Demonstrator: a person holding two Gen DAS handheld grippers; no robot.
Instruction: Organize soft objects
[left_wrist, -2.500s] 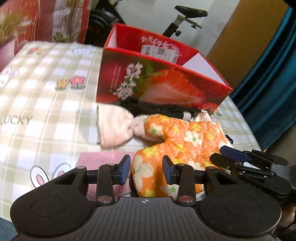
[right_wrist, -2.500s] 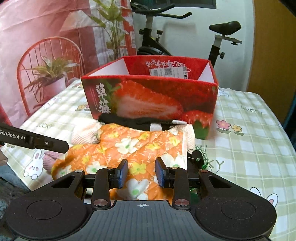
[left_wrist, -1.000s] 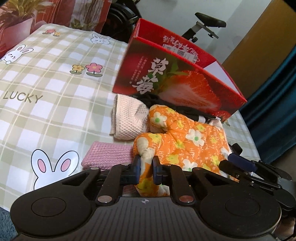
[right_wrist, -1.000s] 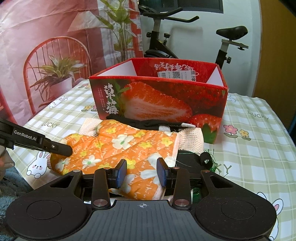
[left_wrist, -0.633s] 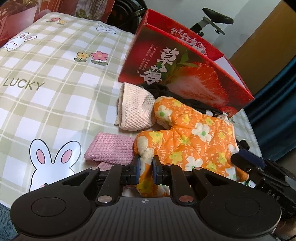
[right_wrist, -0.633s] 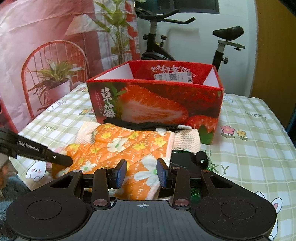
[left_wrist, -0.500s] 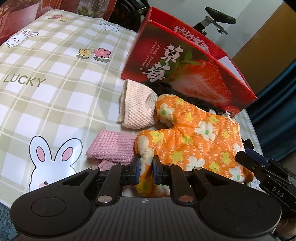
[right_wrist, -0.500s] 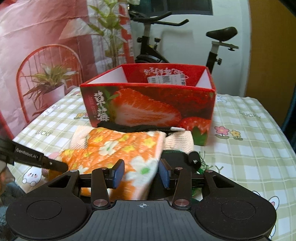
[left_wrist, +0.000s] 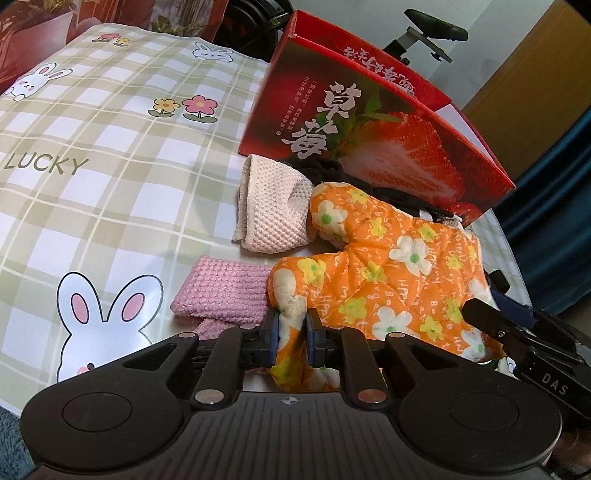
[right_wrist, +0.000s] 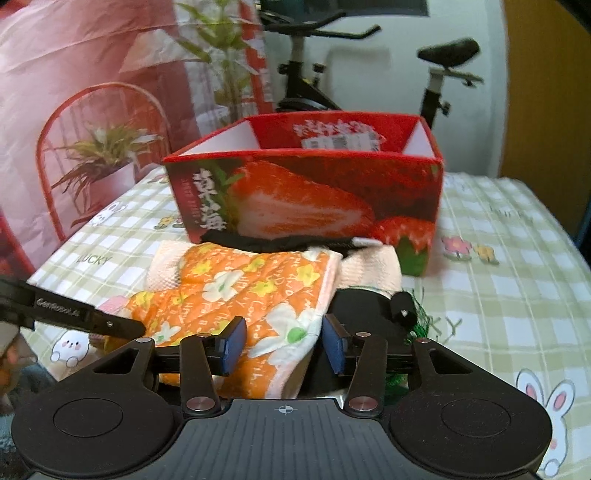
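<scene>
An orange flowered oven mitt (left_wrist: 388, 273) lies on the checked tablecloth in front of a red strawberry box (left_wrist: 369, 122). My left gripper (left_wrist: 290, 332) is shut on the mitt's near left end. My right gripper (right_wrist: 282, 343) is open, its jaws on either side of the mitt's cuff (right_wrist: 288, 332). The mitt (right_wrist: 240, 284) and the open-topped box (right_wrist: 306, 195) also show in the right wrist view. A cream waffle cloth (left_wrist: 269, 210) and a pink knitted cloth (left_wrist: 225, 291) lie left of the mitt.
A black cloth (left_wrist: 388, 192) lies against the box's front. A black object with green threads (right_wrist: 369, 306) sits right of the mitt. The table's near edge is close. An exercise bike (right_wrist: 369, 74) and a plant chair (right_wrist: 99, 155) stand behind.
My left gripper closed on the mitt's end and has stayed shut on it. My right gripper opened wider and came closer around the mitt's cuff, which has lifted slightly.
</scene>
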